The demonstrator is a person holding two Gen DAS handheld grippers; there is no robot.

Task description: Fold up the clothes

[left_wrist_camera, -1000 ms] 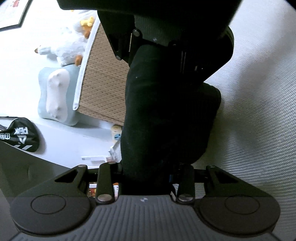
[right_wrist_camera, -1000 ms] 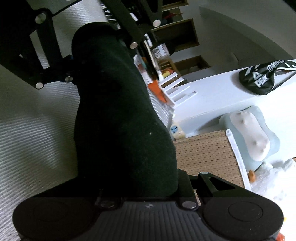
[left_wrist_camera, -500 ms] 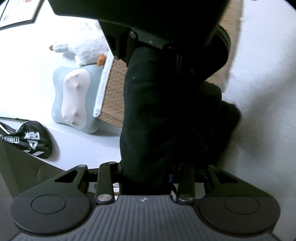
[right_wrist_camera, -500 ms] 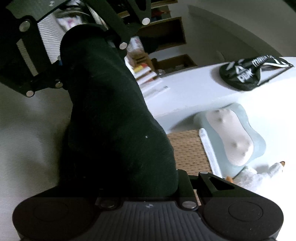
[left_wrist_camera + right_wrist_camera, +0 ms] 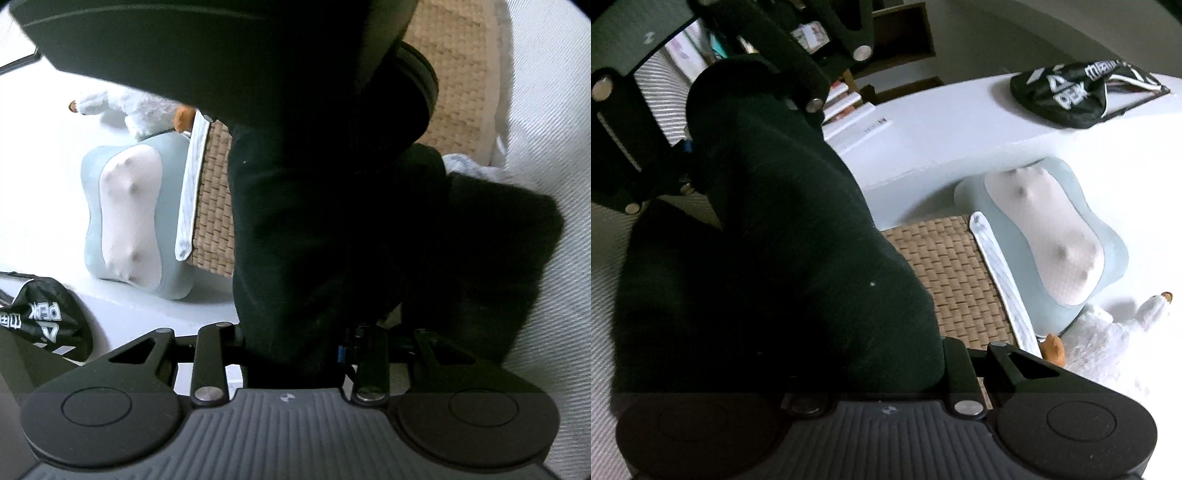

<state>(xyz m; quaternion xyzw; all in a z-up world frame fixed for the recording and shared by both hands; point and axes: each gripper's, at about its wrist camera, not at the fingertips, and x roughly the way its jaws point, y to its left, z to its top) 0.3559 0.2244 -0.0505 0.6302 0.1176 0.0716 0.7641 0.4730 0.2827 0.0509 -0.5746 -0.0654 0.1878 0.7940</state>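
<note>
Where my left view showed the woven mat (image 5: 214,206) filling the upper left a second ago, it has slid rightward, and the blue-and-white cushion (image 5: 129,218) now sits nearer the middle. My left tongs (image 5: 295,295) are clamped on the black garment (image 5: 332,221), which hangs bunched in front (fingertips hidden).

From the right view, the cushion (image 5: 1052,236) and black bag (image 5: 1067,96) have drifted left; my right tongs (image 5: 768,314) grip the same garment (image 5: 775,258), raised over the white bedding (image 5: 602,236).
</note>
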